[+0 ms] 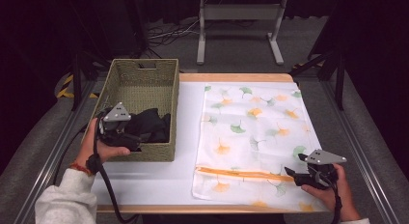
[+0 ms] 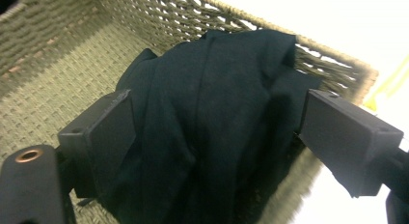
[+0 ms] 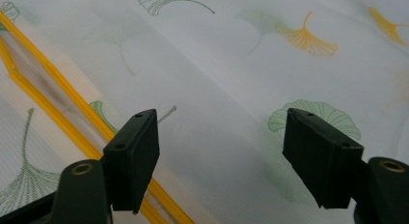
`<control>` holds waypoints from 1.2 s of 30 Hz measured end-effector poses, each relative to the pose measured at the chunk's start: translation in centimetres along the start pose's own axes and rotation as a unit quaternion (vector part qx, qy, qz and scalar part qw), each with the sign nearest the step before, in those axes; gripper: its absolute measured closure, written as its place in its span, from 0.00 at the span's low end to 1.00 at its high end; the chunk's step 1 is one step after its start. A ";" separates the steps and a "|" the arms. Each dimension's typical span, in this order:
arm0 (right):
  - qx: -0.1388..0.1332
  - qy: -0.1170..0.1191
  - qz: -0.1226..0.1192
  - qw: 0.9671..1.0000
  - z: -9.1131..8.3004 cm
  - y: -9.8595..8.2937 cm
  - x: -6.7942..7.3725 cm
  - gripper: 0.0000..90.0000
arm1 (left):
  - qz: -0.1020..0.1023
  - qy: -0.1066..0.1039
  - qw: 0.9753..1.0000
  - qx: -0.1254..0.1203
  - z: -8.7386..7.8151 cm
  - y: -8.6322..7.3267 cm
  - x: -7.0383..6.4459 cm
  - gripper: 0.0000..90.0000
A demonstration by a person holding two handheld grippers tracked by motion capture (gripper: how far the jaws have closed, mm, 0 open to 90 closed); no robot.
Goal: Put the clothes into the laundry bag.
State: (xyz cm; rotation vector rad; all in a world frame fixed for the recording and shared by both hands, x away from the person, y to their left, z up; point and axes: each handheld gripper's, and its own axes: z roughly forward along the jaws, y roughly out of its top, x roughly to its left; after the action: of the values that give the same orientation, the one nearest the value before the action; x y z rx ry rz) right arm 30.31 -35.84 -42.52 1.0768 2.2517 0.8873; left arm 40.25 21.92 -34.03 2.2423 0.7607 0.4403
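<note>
We see the black garment (image 2: 212,118) bunched in the near right corner of the woven basket (image 1: 126,82), one fold draped up against its wall. The left tool (image 1: 126,135) reaches into that corner with its jaws spread wide on either side of the heap, the fabric bulging between them. The left gripper view gives us the folds close up; the high view places the basket on the left of the white worktop (image 1: 185,132). The right tool (image 3: 221,159), jaws likewise apart, hovers over the leaf-printed cloth (image 3: 231,69) near its orange stripe (image 3: 62,89).
</note>
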 end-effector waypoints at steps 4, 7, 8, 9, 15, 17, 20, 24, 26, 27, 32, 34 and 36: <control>0.007 0.004 -0.001 1.000 0.2 -0.1 -0.1 0.31 | 0.010 -0.017 0.999 0.050 2.1 1.4 0.6 0.13; 0.012 0.005 -0.002 1.000 0.3 -0.1 -0.1 0.30 | 0.025 -0.011 0.995 0.095 3.4 2.2 0.7 0.12; 0.013 0.004 -0.003 1.000 0.3 -0.1 -0.1 0.30 | 0.038 0.009 0.993 0.107 3.9 2.5 0.7 0.11; 0.014 0.002 -0.005 1.000 0.3 -0.1 -0.1 0.30 | 0.047 0.017 0.991 0.128 4.4 2.7 0.8 0.12; 0.019 0.008 -0.012 1.000 0.5 -0.2 0.1 0.29 | 0.030 -0.019 0.981 0.190 7.1 3.3 2.3 0.08; 0.021 0.010 -0.014 1.000 0.6 -0.2 0.1 0.29 | 0.021 -0.044 0.978 0.205 8.3 3.0 2.6 0.06; 0.026 0.010 -0.016 0.999 0.7 -0.2 0.1 0.28 | 0.016 -0.058 0.970 0.236 10.0 2.6 3.0 0.03; 0.032 0.012 -0.017 0.999 1.0 -0.3 0.2 0.28 | 0.003 -0.065 0.957 0.282 11.7 2.0 3.4 0.00; 0.033 0.015 -0.016 0.999 0.9 -0.3 0.2 0.28 | 0.001 -0.070 0.952 0.298 12.1 1.9 3.6 0.00; 0.033 0.015 -0.017 0.999 0.9 -0.3 0.2 0.27 | -0.007 -0.072 0.950 0.303 12.3 1.9 3.6 0.01; 0.036 0.018 -0.023 0.999 0.9 -0.3 0.4 0.28 | -0.009 -0.089 0.943 0.322 12.3 2.2 3.7 0.18; 0.037 0.018 -0.025 0.999 0.8 -0.2 0.4 0.28 | -0.007 -0.090 0.941 0.326 12.1 2.4 3.8 0.27; 0.036 0.020 -0.025 0.999 0.8 -0.2 0.5 0.28 | -0.005 -0.087 0.941 0.327 12.0 2.4 3.9 0.35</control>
State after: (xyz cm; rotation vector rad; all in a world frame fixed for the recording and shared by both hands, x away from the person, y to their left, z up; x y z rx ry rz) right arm 30.41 -35.26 -43.29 1.0387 2.3477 0.8203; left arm 50.26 16.77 -40.16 2.8381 0.9166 -0.0379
